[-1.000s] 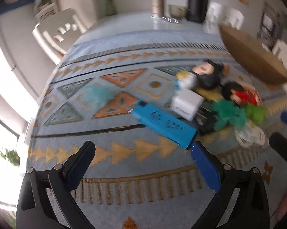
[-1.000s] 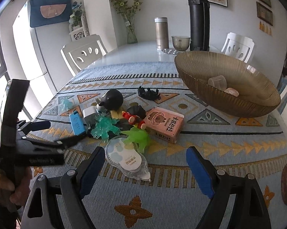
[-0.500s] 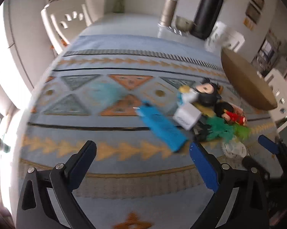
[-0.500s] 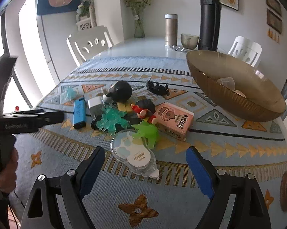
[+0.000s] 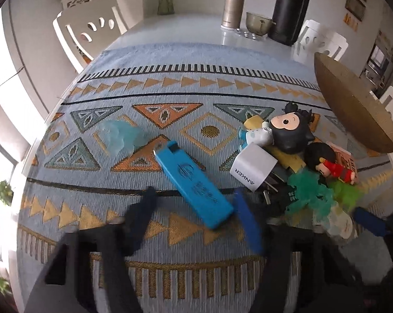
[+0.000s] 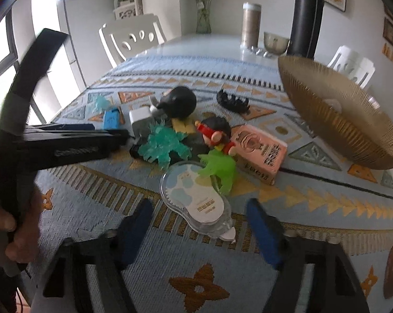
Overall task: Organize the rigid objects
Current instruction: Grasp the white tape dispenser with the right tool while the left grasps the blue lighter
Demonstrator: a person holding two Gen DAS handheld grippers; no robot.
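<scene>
A blue flat case (image 5: pixel 193 180) lies slantwise on the patterned cloth. Its near end sits between the closing jaws of my left gripper (image 5: pixel 193 192); the left finger still stands off it. A clear tape dispenser (image 6: pixel 196 198) lies between the closing jaws of my right gripper (image 6: pixel 199 203), with gaps on both sides. Behind it is a heap: a white charger (image 5: pixel 253 167), a black round figure (image 6: pixel 179 101), a red doll (image 6: pixel 217 135), a teal spiky toy (image 6: pixel 165 143), a green one (image 6: pixel 218 167) and a pink box (image 6: pixel 261 151).
A wide brown bowl (image 6: pixel 334 120) stands at the right and holds a few small things. A black hair claw (image 6: pixel 233 101) lies behind the heap. A hand (image 6: pixel 3 221) holds the left gripper (image 6: pixel 65 143) at the left edge. Flasks and a cup stand at the table's far end.
Both grippers' jaws have narrowed a lot. The left has come up to the blue case, whose end now lies between its fingers. The right has come closer to the tape dispenser.
</scene>
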